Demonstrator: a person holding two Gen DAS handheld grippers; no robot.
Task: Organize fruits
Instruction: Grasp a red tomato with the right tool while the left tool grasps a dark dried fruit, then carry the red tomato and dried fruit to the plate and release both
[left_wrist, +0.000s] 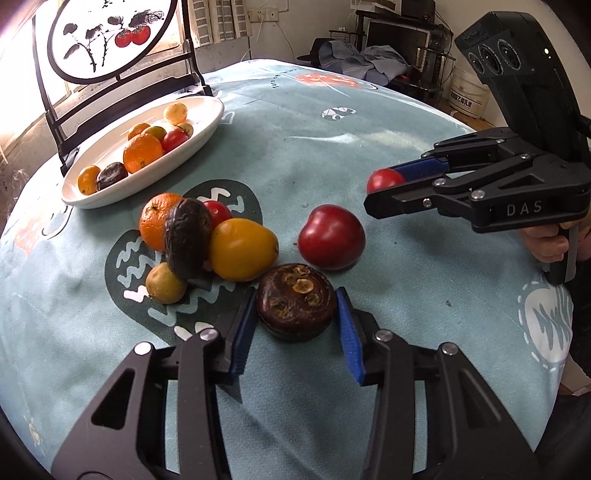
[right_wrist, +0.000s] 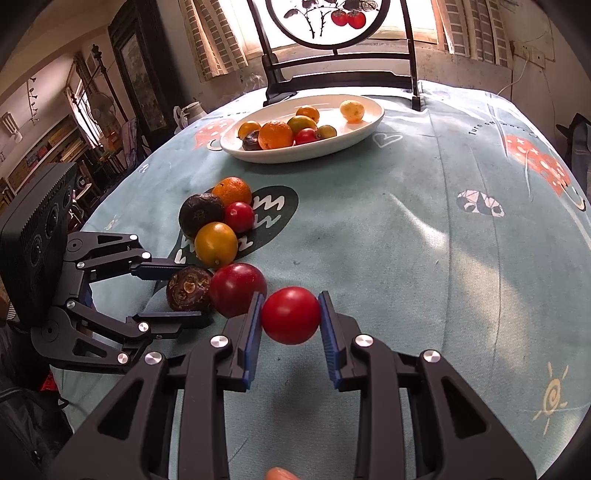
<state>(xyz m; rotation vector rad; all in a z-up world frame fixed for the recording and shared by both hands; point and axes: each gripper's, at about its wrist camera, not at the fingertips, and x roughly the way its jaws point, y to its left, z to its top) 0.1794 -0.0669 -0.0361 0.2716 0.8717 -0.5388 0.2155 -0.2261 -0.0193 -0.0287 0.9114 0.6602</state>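
Between my left gripper's (left_wrist: 295, 314) parted fingers sits a dark fruit (left_wrist: 296, 301), ungripped; right gripper (right_wrist: 290, 317) clamps 1 red tomato (right_wrist: 290, 315). Next: carry it ahead to the plate (right_wrist: 365, 127).

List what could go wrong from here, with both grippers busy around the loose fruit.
1. The right gripper pinches the small red tomato only across its round sides; it could squirt out.
2. The left gripper straddles the dark brown fruit, which sits against the red plum; closing or lifting may nudge the plum rolling.
3. The white plate already holds a clustered heap; a dropped fruit could bounce off the others.
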